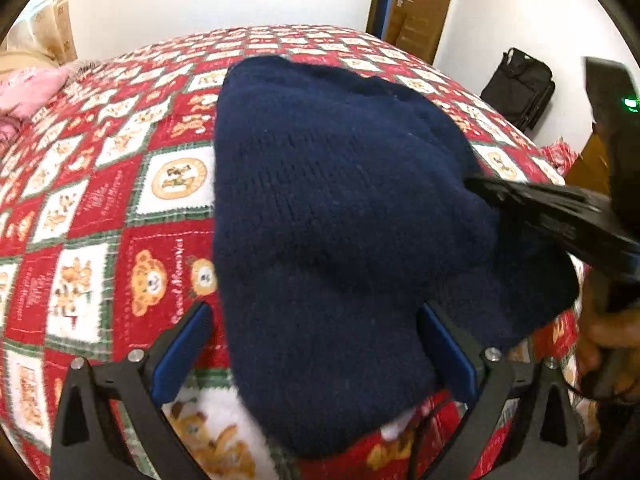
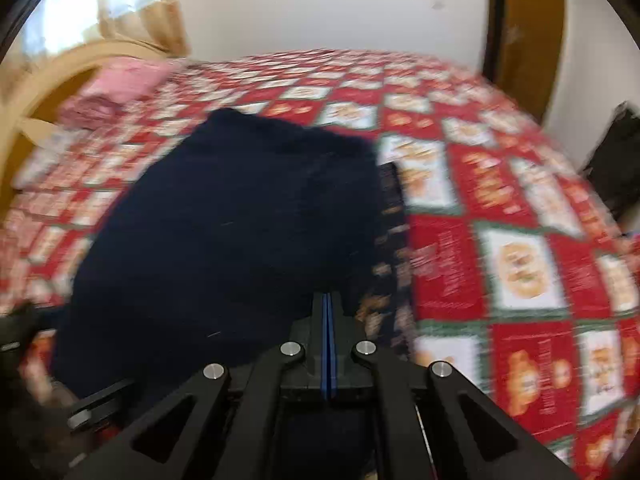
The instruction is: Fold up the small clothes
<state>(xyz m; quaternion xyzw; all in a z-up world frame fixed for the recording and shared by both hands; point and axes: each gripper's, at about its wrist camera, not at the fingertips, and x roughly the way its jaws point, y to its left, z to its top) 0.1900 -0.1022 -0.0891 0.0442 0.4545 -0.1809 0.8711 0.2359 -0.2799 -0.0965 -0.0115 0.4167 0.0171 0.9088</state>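
Navy knitted garment (image 1: 340, 220) spread on the bed's red bear-print blanket (image 1: 100, 208), already doubled over, near edge toward six o'clock. Left tool (image 1: 316, 344) held wide apart, straddling that near edge without pressing, probably ready to pin or take a corner. Right tool (image 2: 327, 320) closed tight, blue pads together, nothing visibly clamped between them; seen from the left wrist at three o'clock, laid against the garment's side, likely for smoothing or tucking the fold.

Bright even daylight, fisheye-bent edges; right wrist view motion-blurred, left sharper
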